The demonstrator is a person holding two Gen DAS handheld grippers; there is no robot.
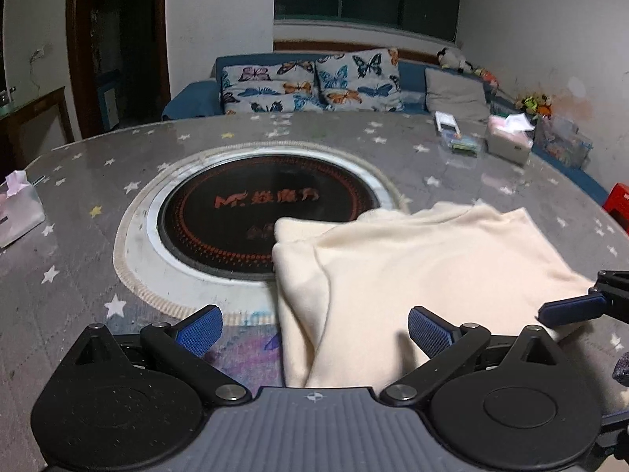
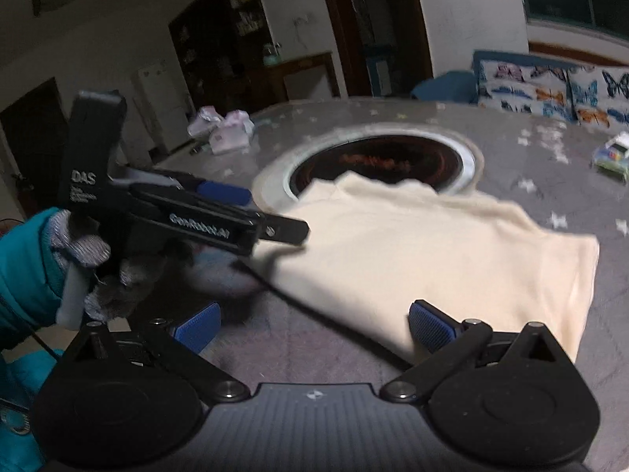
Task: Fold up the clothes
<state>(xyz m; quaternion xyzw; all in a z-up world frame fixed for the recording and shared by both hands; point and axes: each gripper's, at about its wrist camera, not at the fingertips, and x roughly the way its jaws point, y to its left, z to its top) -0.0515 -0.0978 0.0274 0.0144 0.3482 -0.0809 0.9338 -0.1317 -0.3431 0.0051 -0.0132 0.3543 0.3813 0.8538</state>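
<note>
Both grippers stand spread wide with nothing between their blue pads. My left gripper [image 1: 316,332] hovers low over the near edge of the cream garment [image 1: 424,267], which lies folded on the grey star-patterned table [image 1: 78,244], its far corner overlapping the round black burner [image 1: 251,212] set into the tabletop. My right gripper [image 2: 314,328] hangs over the garment's near side. Seen from the right wrist, my gloved left hand [image 2: 98,267] grips its handle. Tissue boxes [image 1: 509,139] and butterfly cushions [image 1: 306,82] sit beyond.
</note>
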